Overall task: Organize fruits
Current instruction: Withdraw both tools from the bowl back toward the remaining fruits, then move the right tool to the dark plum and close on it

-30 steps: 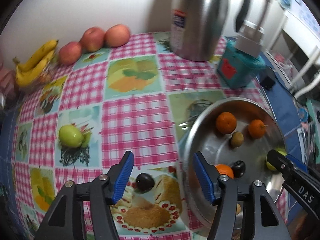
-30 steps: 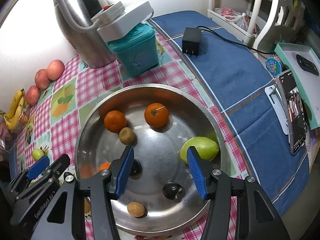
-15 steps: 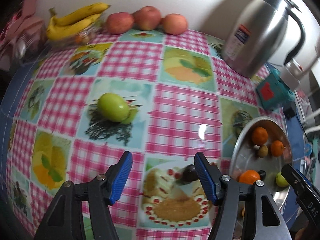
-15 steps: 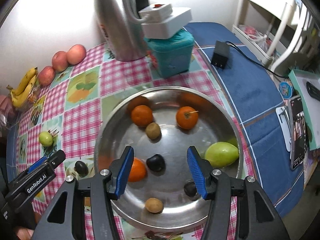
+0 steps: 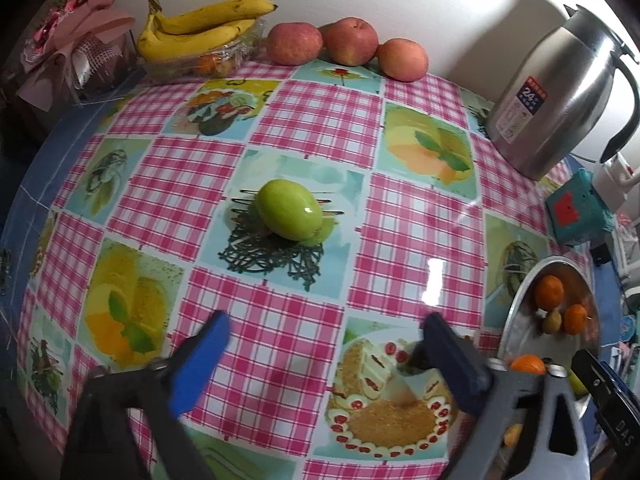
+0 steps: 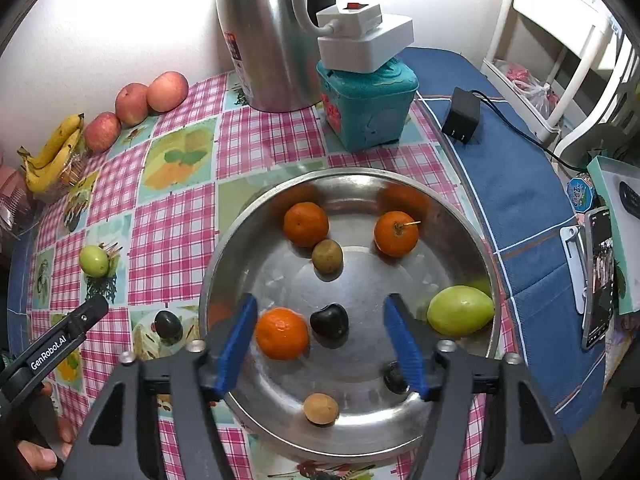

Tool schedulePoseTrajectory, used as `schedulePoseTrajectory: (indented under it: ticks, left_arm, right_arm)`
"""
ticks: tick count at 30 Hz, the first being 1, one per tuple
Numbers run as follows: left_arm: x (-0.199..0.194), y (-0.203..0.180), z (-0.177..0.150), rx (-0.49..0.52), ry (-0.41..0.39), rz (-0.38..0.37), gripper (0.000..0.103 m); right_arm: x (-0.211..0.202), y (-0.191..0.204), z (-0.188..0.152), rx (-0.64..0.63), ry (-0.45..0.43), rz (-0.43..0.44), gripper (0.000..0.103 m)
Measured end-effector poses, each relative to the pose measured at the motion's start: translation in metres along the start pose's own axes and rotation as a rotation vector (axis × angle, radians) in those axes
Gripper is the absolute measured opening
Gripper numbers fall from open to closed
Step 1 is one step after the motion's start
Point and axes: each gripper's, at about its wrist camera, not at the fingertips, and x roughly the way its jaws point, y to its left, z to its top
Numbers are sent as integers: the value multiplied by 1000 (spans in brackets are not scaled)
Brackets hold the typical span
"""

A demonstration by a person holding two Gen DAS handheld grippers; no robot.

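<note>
Leftmost, two bananas (image 6: pixel 52 148) and three apples (image 6: pixel 132 104) line the wall. One green fruit (image 5: pixel 289 209) sits alone on the surface (image 5: pixel 312 128), ahead of the left gripper (image 5: pixel 326 354), fingers spreading, empty. Eight fruits lie in the steel bowl (image 6: pixel 472 236); the right gripper (image 6: pixel 326 344) fingers are spreading around an orange (image 6: pixel 282 333) and a dark fruit (image 6: pixel 329 320), not touching them.

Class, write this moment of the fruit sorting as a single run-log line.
left gripper: opening, empty, facing green fruit on tablecloth | right gripper: opening, empty, above metal bowl | dark fruit outside bowl
</note>
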Motion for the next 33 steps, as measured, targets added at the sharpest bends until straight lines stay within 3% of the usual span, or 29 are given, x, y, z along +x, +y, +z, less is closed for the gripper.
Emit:
schedulePoseTrajectory:
  ticks: [3,7,12,15,19,22,26,33]
  left_arm:
    - [1,2,0,-3,-7,19,103]
    - [3,7,-1,-19,-10,41,103]
    - [5,12,-2,-42,-7,50,103]
    - [4,14,-2,-52,-16,53,103]
    - [0,16,-2,-60,-42,44,103]
    - [-1,16,-1,-57,-45,46,103]
    - [-1,15,-2,-54,-41,42,103]
    - [-7,15,-2,-43,-50,33,103]
  right_arm:
    - [3,0,-1,-5,9,-3,71]
    - [7,0,-1,-14,16,-9,82]
    - [8,4,-1,-36,10,-3,84]
    - [7,6,-1,-52,-2,-11,96]
    - [14,6,3,-50,42,-24,97]
    - [19,6,1,-29,67,67,97]
    - [16,10,0,-70,59,12,97]
    - [15,12,-1,-75,52,11,97]
